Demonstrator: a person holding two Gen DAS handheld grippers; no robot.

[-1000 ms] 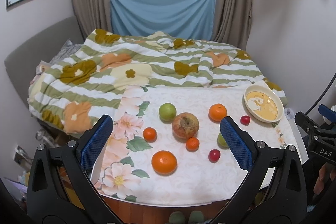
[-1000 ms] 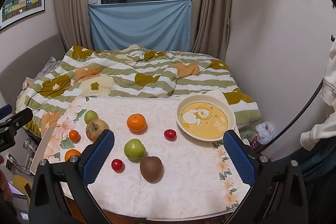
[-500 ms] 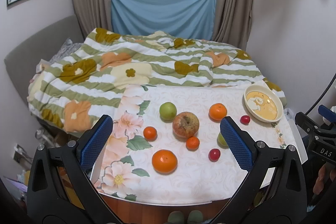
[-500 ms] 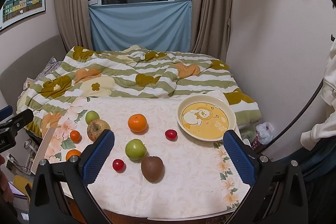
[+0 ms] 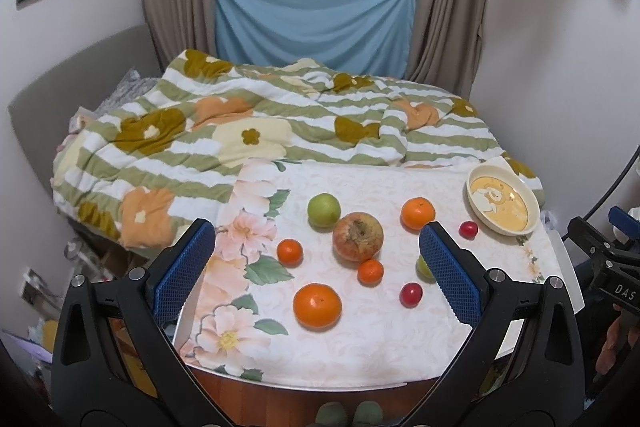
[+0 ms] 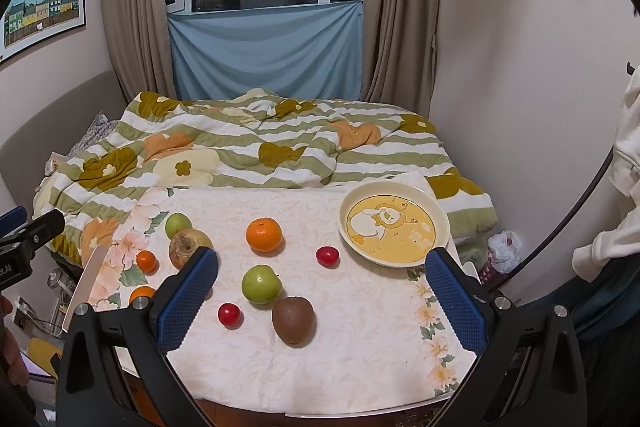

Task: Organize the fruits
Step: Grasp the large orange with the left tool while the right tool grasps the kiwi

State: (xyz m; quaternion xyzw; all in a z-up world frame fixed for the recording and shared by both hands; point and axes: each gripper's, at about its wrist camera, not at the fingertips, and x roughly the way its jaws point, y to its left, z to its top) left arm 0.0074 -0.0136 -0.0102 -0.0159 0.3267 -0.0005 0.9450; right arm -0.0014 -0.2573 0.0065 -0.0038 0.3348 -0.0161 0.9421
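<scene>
Nothing gathered yet, by the look: left gripper (image 5: 316, 267) and right gripper (image 6: 320, 297) spread wide and empty above scattered round fruits (image 6: 263, 235), shallow yellow cartoon-print plate (image 6: 394, 225) bare at the table's far right; next, probably closing on the brown kiwi (image 6: 293, 321).

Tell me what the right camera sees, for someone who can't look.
Fruit lies scattered on a table: kiwi, green apple, orange. An empty plate sits far right. The open right hand-held gripper hovers in front.

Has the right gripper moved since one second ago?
Yes, slightly: in its view the yellow plate and kiwi sit a little higher and rightward, so the camera shifted.
</scene>
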